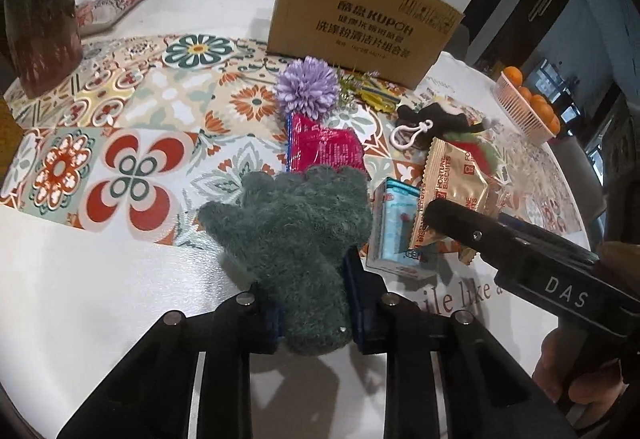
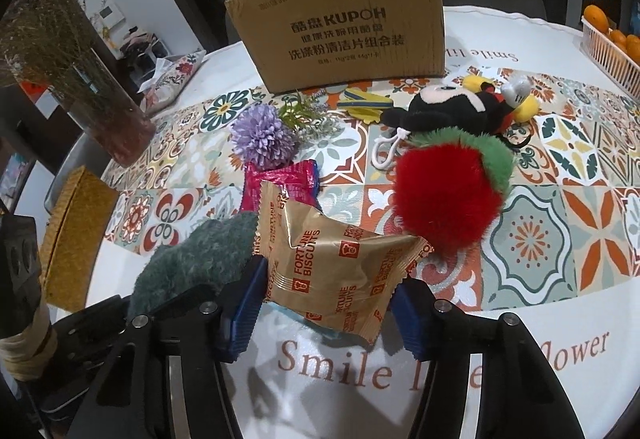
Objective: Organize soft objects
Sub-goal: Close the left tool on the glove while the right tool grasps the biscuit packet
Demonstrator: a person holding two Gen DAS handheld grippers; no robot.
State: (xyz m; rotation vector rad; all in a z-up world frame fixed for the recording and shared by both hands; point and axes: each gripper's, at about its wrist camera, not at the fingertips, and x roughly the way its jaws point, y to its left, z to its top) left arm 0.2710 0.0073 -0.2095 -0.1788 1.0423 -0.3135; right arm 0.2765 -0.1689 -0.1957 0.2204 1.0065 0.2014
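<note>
1. Far left on the round table, a brown glass vase of dried flowers (image 2: pixel 100 107) stands beside a floral fabric tissue pouch (image 1: pixel 110 5).
2. The left gripper (image 1: pixel 312 299) is clenched on the cuff of a fuzzy grey-green knitted glove (image 1: pixel 296 223), its blue pads (image 1: pixel 362 291) pressing both sides; the glove's fingers point away toward the far side.
3. Just beyond the glove lies a pink foil snack packet (image 1: pixel 324 149), with a purple artificial flower (image 1: pixel 308 87) at its far edge.
4. A brown cardboard box (image 2: pixel 344 27) stands at the far centre.
5. The right gripper (image 2: pixel 328 303) grasps a gold Fortune Biscuits wrapper (image 2: pixel 340 263) between its blue pads (image 2: pixel 242 313).
6. Right of the wrapper sits a red and green fluffy pompom (image 2: pixel 448 187), and beyond it lies a black mouse plush toy (image 2: pixel 452 107).
7. Far right, a pale plastic basket of oranges (image 2: pixel 612 39) stands at the table's edge.
</note>
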